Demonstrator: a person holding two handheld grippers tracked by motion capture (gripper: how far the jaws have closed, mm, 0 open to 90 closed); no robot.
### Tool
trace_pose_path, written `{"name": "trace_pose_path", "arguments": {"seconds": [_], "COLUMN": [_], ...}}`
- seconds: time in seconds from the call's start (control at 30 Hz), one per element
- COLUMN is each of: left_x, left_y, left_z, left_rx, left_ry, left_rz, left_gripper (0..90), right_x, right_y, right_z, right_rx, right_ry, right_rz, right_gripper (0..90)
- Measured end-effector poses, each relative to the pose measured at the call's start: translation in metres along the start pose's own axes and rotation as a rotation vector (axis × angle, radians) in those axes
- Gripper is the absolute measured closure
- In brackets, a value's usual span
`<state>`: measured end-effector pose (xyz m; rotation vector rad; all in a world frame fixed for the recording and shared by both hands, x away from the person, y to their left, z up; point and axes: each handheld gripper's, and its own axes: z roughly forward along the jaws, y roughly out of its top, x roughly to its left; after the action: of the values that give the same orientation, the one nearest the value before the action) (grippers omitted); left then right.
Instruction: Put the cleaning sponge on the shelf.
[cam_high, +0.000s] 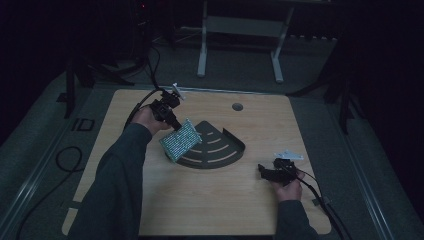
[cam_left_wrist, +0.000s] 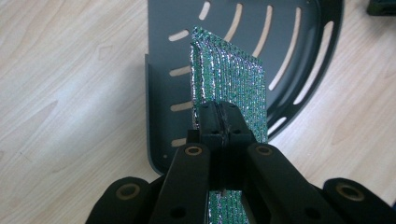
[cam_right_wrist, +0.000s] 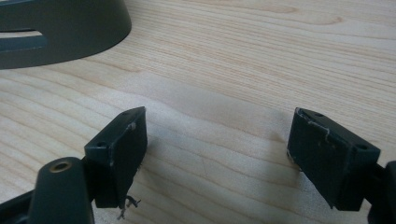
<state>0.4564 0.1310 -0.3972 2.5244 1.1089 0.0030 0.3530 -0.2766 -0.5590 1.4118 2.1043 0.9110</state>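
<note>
Two tools: one in each of the person's hands, both over the pale wooden counter.
Left tool: clamped tight on the near edge of a glittery green sponge cloth; in the left gripper view the two black jaws meet on the cloth's edge with no gap between them.
Left tool, its own view: the sponge cloth stands on edge, rising away from the jaws, its silver threads running lengthwise.
Sponge cloth, place: held in the air, tilted, above the left part of the dark grey tray, at the tray's straight left wall; whether its far corner touches the tray I cannot tell.
Tray: fan-shaped, with curved slots in its floor and a low raised rim; it lies near the middle of the counter, and its slotted floor shows behind the cloth.
Right tool: low at the counter's right side, well apart from the tray, pointing left.
Right tool, its own view: jaws spread wide, bare wood between them; the tray's rim sits at the upper left.
</note>
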Motion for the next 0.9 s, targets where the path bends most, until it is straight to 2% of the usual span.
{"name": "trace_pose_path", "arguments": {"seconds": [0.6, 0.9], "left_x": [-0.004, 0.0], "left_y": [0.011, 0.013], "left_z": [0.014, 0.02], "left_rx": [0.002, 0.007], "left_ry": [0.0, 0.007], "left_rz": [0.007, 0.005], "left_gripper": [90.0, 90.0], "right_x": [0.0, -0.001], "right_y": [0.0, 0.0], "right_z": [0.0, 0.001], "right_rx": [0.002, 0.002], "right_ry": [0.003, 0.005], "right_rz": [-0.004, -0.005], "right_gripper": [19.2, 19.1]}}
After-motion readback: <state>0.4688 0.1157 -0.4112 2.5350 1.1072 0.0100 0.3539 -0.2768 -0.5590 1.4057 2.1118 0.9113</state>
